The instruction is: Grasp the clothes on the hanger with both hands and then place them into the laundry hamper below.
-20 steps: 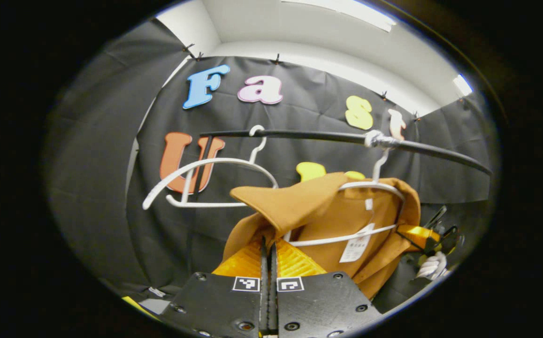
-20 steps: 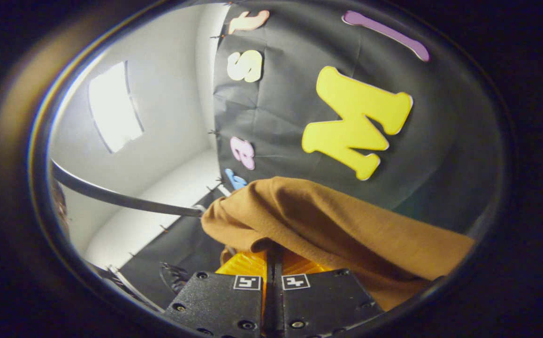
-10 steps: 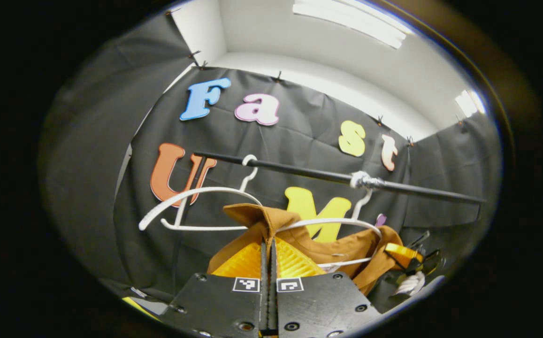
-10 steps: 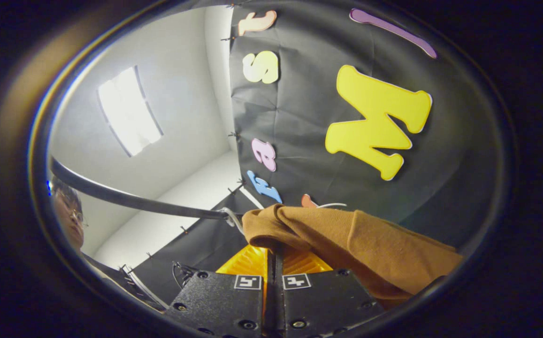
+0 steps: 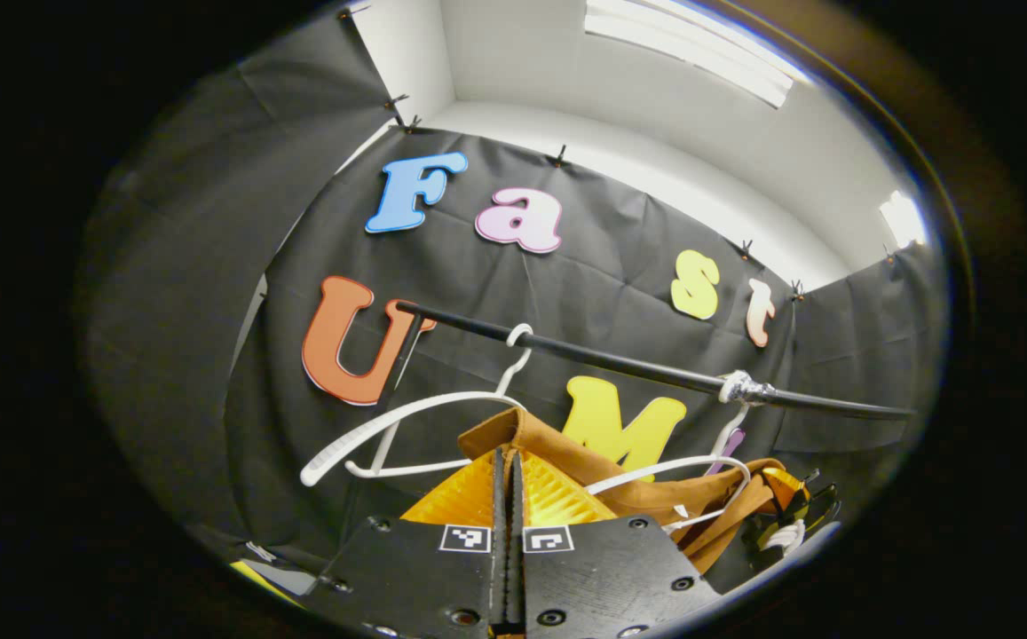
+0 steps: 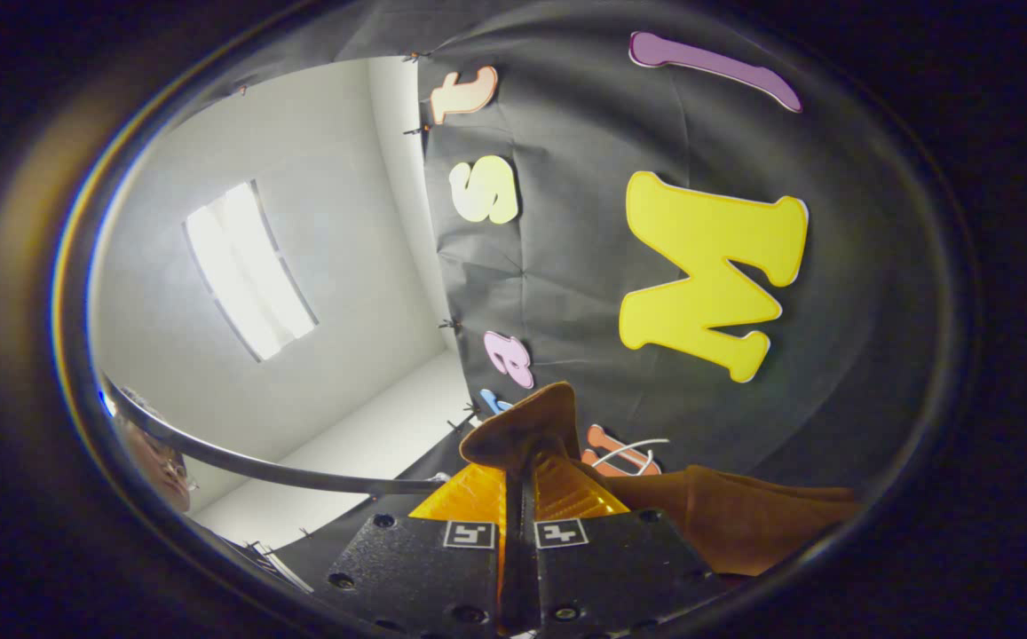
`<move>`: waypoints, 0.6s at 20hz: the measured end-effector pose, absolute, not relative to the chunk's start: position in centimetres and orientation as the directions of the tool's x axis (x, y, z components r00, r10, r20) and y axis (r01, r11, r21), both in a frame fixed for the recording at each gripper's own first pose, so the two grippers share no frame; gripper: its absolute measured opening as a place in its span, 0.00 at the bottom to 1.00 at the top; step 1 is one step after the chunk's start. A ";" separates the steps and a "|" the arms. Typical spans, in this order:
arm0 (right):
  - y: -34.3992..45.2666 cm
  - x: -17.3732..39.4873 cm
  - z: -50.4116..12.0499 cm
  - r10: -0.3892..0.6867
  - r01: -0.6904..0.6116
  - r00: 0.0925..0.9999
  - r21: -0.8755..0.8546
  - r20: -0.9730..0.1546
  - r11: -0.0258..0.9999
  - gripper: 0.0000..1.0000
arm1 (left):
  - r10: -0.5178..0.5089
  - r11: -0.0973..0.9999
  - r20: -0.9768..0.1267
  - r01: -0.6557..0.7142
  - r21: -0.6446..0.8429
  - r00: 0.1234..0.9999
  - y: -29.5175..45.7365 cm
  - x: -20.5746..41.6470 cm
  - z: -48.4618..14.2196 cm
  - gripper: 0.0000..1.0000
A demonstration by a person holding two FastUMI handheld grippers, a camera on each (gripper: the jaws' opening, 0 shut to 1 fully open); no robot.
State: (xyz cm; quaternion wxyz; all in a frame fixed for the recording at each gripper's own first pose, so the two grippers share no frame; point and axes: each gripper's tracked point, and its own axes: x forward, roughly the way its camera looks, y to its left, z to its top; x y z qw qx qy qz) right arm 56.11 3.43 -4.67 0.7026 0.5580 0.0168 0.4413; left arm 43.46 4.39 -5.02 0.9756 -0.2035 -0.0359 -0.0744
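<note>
Both claws are closed, each pinching a fold of the brown garment: the left gripper clamps one fold at 6 o'clock in the left gripper view, and the right gripper clamps another at 6 o'clock in the right gripper view. This two-point hold keeps the cloth spread so it can slide clear. The garment hangs below the rail, partly draped on its white hanger at 4 o'clock, beside an empty hanger at 8 o'clock.
</note>
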 end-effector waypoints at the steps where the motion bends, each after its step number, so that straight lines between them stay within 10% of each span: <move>1: 3.3 56.3 -4.4 0.634 -0.593 0.615 0.805 0.469 -0.021 0.02 | -0.150 0.899 0.089 0.174 -0.402 0.985 4.3 43.6 -5.3 0.05; 9: 0.7 58.5 -3.5 0.620 -0.538 0.605 0.831 0.499 -0.143 0.02 | -0.288 0.841 0.093 0.298 -0.451 0.953 3.7 44.8 -4.9 0.00; 12: 0.9 59.5 -3.9 0.652 -0.574 0.632 0.818 0.419 0.031 0.02 | -0.302 0.847 0.074 0.303 -0.436 0.951 4.2 45.4 -4.8 0.05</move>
